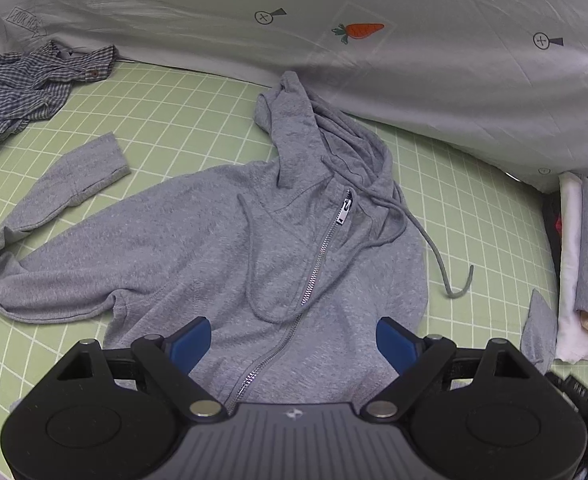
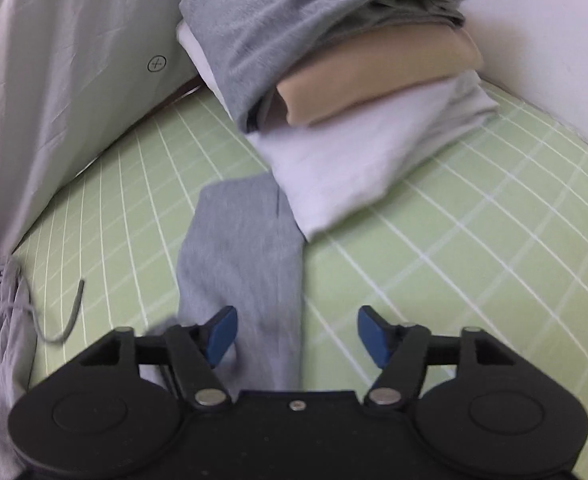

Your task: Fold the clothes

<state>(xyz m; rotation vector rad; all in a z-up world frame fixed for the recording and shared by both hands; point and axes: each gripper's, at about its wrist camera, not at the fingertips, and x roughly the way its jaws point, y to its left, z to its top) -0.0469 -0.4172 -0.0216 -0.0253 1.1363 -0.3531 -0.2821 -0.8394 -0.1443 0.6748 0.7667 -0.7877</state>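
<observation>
The grey zip-front cotton hoodie (image 1: 230, 240) lay face up, spread across the middle of the green white-gridded bed sheet (image 1: 174, 100), hood toward the pale quilt (image 1: 413, 60). The left gripper (image 1: 294, 340) hovered wide open over its hem, holding nothing. The right gripper (image 2: 297, 332) stood open over the hoodie's outstretched sleeve (image 2: 238, 248), empty too. Folding looked barely begun; next, that sleeve wanted pinching and carrying across the chest.

Hidden and cut-off parts

The grey hoodie (image 1: 222, 240) loses its hem behind the left gripper (image 1: 294, 344); its sleeve (image 2: 238, 264) is motion-blurred in the right wrist view; the checked shirt (image 1: 18, 88) runs off the left edge.
</observation>
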